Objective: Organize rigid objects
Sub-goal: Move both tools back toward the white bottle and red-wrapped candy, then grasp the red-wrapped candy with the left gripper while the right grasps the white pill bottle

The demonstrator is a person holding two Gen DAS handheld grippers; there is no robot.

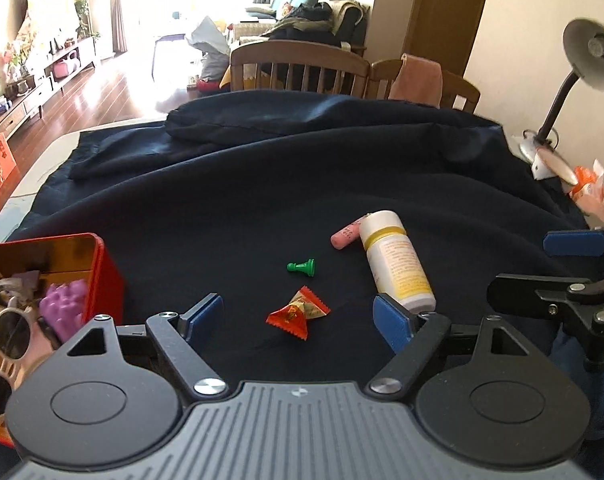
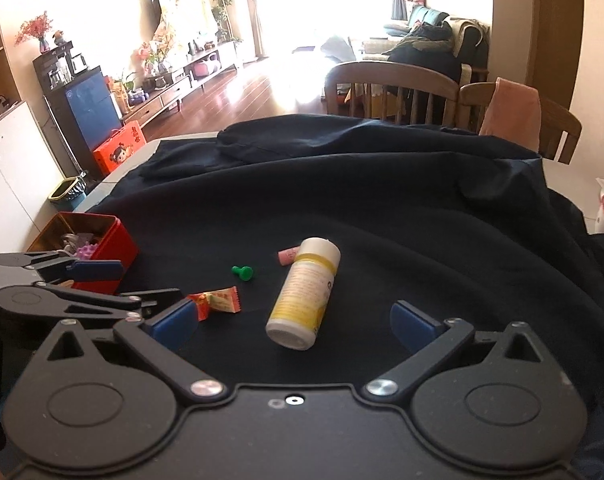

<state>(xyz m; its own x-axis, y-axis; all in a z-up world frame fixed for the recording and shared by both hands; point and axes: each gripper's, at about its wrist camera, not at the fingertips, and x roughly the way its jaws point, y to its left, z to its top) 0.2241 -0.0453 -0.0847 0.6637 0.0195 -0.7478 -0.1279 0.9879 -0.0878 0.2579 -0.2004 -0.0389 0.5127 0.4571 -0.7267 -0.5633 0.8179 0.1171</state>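
On the dark cloth lie a white bottle with a yellow label (image 1: pixel 396 260) (image 2: pixel 304 294), a pink tube (image 1: pixel 346 234) (image 2: pixel 289 256) behind it, a green pawn (image 1: pixel 302 267) (image 2: pixel 243 271) and a red-orange candy wrapper (image 1: pixel 297 314) (image 2: pixel 217 300). My left gripper (image 1: pixel 299 316) is open and empty, just above the candy. My right gripper (image 2: pixel 295 326) is open and empty, with the bottle's base between its fingers. A red tin box (image 1: pixel 101 276) (image 2: pixel 109 236) at the left holds a purple toy (image 1: pixel 63 306), sunglasses (image 1: pixel 9 328) and other pieces.
The right gripper's fingers (image 1: pixel 574 242) show at the right edge of the left wrist view; the left gripper's fingers (image 2: pixel 97 272) show at the left of the right wrist view. Wooden chairs (image 2: pixel 390 88) stand behind the table. A desk lamp (image 1: pixel 582 64) and orange packet (image 1: pixel 590 190) sit far right.
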